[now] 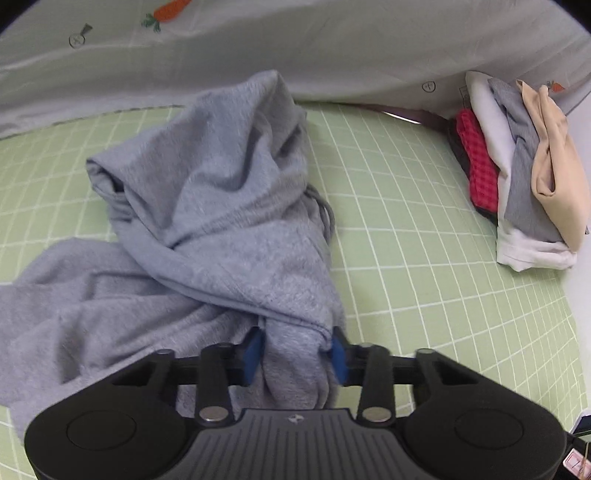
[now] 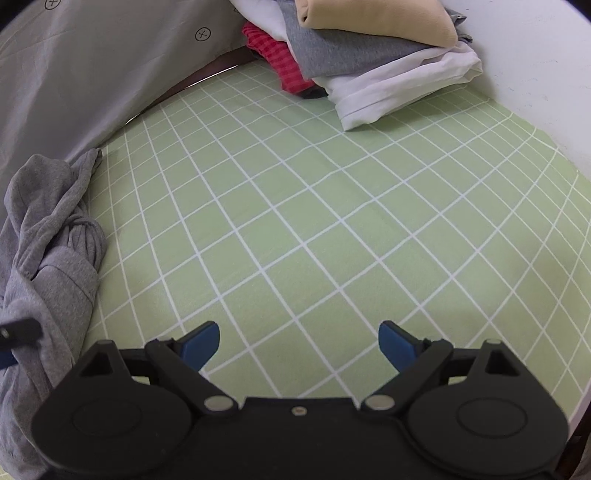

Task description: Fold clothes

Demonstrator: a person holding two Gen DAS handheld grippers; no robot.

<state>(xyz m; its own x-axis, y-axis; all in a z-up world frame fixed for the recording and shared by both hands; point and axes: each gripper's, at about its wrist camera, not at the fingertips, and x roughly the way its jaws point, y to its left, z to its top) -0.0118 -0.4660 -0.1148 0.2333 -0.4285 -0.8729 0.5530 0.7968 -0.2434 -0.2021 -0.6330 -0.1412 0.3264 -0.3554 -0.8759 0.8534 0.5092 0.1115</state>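
Left gripper [image 1: 295, 350] pinches a bunched fold of the crumpled grey hoodie [image 1: 207, 221] on the green checked sheet [image 1: 424, 258], while the right gripper [image 2: 299, 343] gapes wide and empty, the hoodie off to its left.

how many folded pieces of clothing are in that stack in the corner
4 show plainly: beige on top, grey beneath, white under that, red beside them. A dark one may hide underneath.
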